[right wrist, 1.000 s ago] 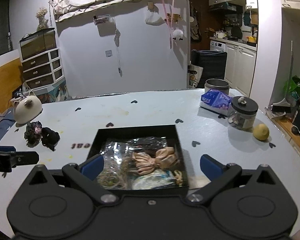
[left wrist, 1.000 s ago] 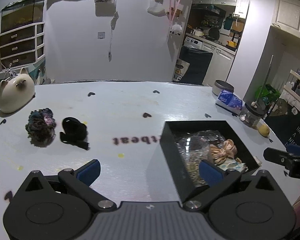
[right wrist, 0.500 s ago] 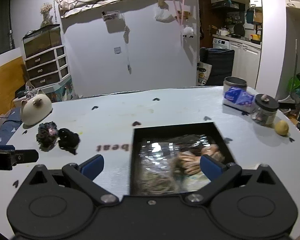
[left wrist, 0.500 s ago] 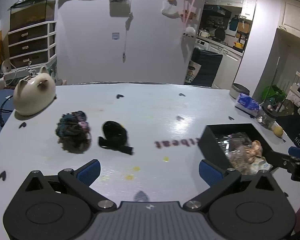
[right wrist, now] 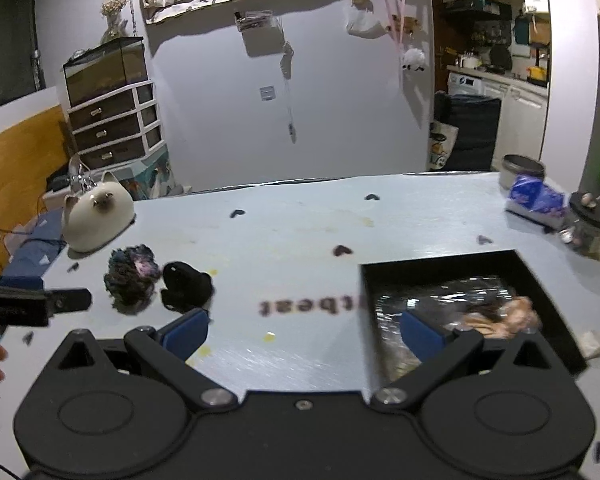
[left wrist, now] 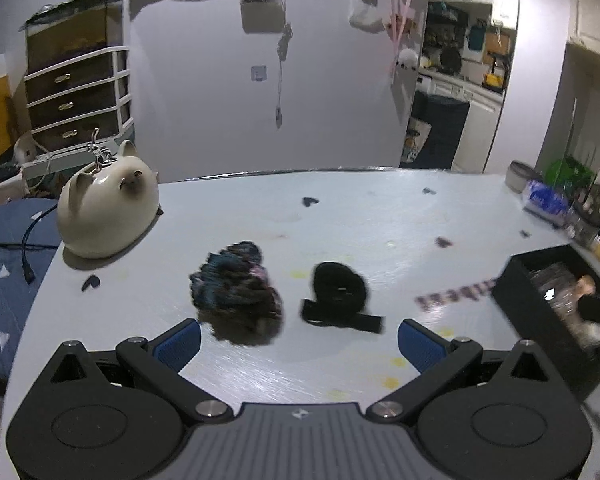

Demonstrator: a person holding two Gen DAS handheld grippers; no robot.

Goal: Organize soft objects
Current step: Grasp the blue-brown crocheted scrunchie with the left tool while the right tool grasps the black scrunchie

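Left gripper (left wrist: 299, 338): spread wide, nothing between the blue pads (left wrist: 179, 343), hovering over the table (left wrist: 380, 216) just short of the two soft pieces.
Right gripper (right wrist: 304, 330): wide apart too, gripping nothing, one pad over bare tabletop, the other over the near-left corner of the box.
Multicoloured scrunchie (left wrist: 236, 280): lying on the table, blurred, right ahead of the left pad; in the right view (right wrist: 131, 274) just in front of the cat figure.
Black scrunchie (left wrist: 340, 294): flat beside the multicoloured one, close but whether touching cannot tell; a strap end trailing toward the camera.
Black box (right wrist: 440, 266): on the table well to the right of both scrunchies, holding crinkled clear plastic and a peach fabric bow (right wrist: 512, 314).
Cat figure (left wrist: 108, 216): cream ceramic, at the table's left edge.
Far right: tissue pack (right wrist: 536, 200), lidded jar (right wrist: 588, 224).
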